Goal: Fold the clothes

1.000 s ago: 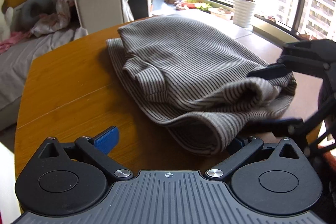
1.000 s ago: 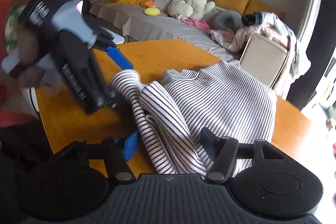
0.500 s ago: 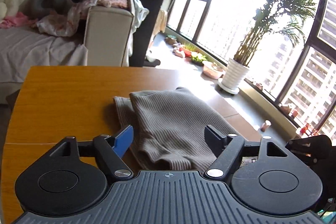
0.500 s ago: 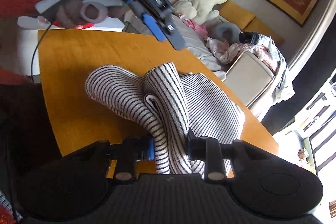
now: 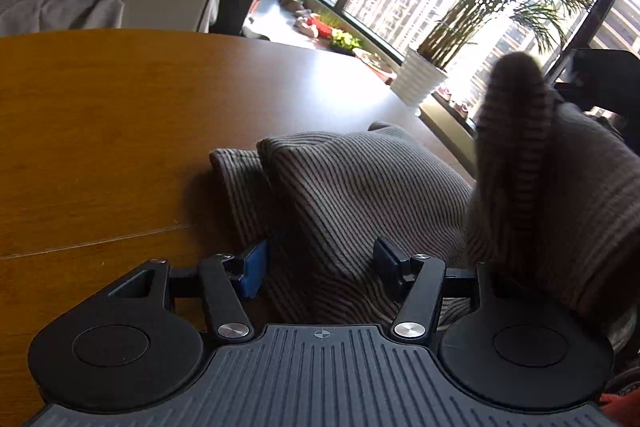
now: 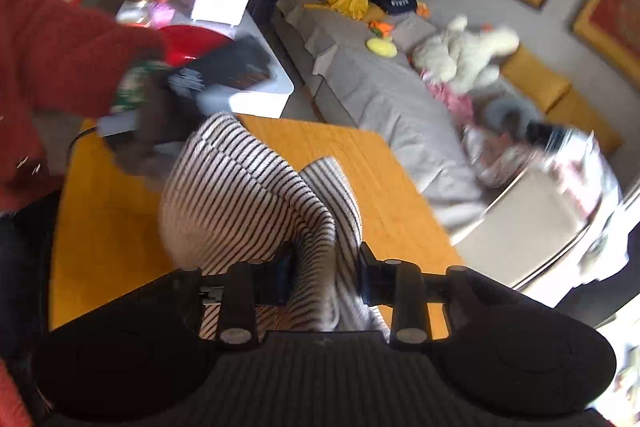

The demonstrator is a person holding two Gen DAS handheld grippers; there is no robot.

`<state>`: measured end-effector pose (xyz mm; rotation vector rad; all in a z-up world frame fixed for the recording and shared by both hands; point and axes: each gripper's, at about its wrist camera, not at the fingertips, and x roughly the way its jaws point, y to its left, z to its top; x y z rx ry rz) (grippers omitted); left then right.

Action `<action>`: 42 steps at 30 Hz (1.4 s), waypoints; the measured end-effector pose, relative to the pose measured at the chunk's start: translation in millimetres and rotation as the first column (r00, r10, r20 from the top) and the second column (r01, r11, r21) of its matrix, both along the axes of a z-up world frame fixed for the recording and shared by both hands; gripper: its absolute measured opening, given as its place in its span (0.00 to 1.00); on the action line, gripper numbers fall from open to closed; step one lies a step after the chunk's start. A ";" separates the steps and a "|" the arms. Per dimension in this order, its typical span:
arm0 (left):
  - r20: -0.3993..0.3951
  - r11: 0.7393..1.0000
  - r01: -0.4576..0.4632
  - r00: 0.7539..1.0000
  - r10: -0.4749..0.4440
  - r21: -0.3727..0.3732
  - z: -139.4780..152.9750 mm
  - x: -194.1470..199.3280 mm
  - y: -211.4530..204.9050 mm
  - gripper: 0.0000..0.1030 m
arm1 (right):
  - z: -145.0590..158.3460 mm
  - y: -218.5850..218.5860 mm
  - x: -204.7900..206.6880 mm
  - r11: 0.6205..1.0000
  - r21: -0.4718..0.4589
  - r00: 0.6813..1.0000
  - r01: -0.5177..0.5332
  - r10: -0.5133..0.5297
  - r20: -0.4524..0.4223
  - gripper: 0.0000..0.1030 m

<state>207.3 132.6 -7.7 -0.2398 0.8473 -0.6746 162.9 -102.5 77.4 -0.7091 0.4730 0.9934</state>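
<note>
Between left gripper closing fingers: striped garment on table, unpinched; right gripper loosening, fold raised.

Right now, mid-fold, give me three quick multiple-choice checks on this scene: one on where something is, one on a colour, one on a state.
1. Where does the striped garment lie?
A. on the wooden table
B. on the sofa
C. on the floor

2. What colour is the sleeve of the person holding the grippers?
A. blue
B. red
C. white

3. What is between the right gripper fingers?
A. nothing
B. a plush toy
C. a bunched fold of the striped garment

Answers:
1 A, the left wrist view shows it spread on the tabletop.
2 B, a fuzzy red sleeve fills the left of the right wrist view.
3 C, striped cloth rises from between the pads, lifted off the table.
</note>
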 end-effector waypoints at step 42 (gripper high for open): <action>0.293 0.952 0.040 0.947 -0.133 0.303 45.2 28.3 -87.2 0.73 | -64.8 -76.0 62.4 0.622 0.176 0.644 0.763 -0.753 -0.132 1.00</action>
